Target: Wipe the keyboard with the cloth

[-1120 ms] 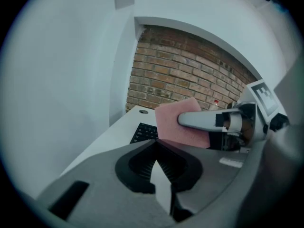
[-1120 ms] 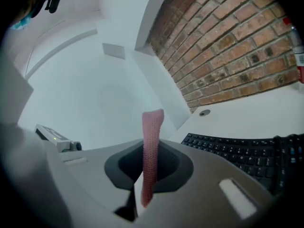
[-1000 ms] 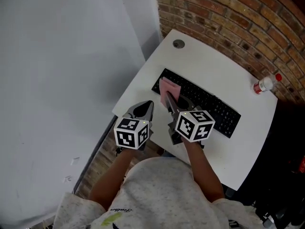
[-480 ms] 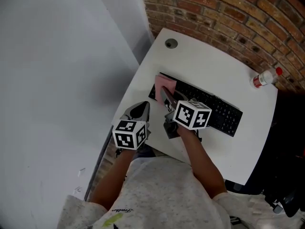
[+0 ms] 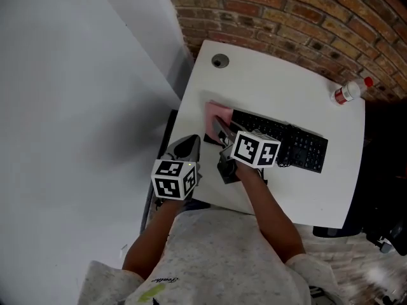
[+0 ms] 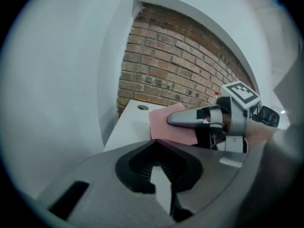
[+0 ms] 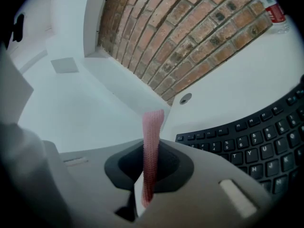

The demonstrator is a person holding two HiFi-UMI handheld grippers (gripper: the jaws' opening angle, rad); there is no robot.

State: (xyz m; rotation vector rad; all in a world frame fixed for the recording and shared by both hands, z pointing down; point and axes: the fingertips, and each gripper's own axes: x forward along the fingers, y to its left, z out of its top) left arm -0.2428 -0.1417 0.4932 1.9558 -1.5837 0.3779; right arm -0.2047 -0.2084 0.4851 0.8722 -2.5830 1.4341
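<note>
A black keyboard (image 5: 283, 143) lies across the white table (image 5: 280, 88). My right gripper (image 5: 217, 127) is shut on a pink cloth (image 5: 217, 113), which hangs at the keyboard's left end, mostly over bare table. In the right gripper view the cloth (image 7: 152, 132) stands edge-on between the jaws of that gripper (image 7: 148, 177), with the keyboard (image 7: 251, 146) to the right. My left gripper (image 5: 188, 146) hovers at the table's near-left edge, shut on nothing. From the left gripper (image 6: 159, 170) I see the cloth (image 6: 164, 127) and the right gripper (image 6: 175, 120) just ahead.
A round grommet hole (image 5: 220, 60) sits near the table's far-left corner. A small bottle with a red cap (image 5: 346, 92) stands at the far right by the brick wall (image 5: 286, 11). A grey wall (image 5: 76, 107) runs along the table's left side.
The right gripper has dragged the cloth leftward along the keyboard to its left end. The left gripper has stayed by the table's edge. The head view has shifted.
</note>
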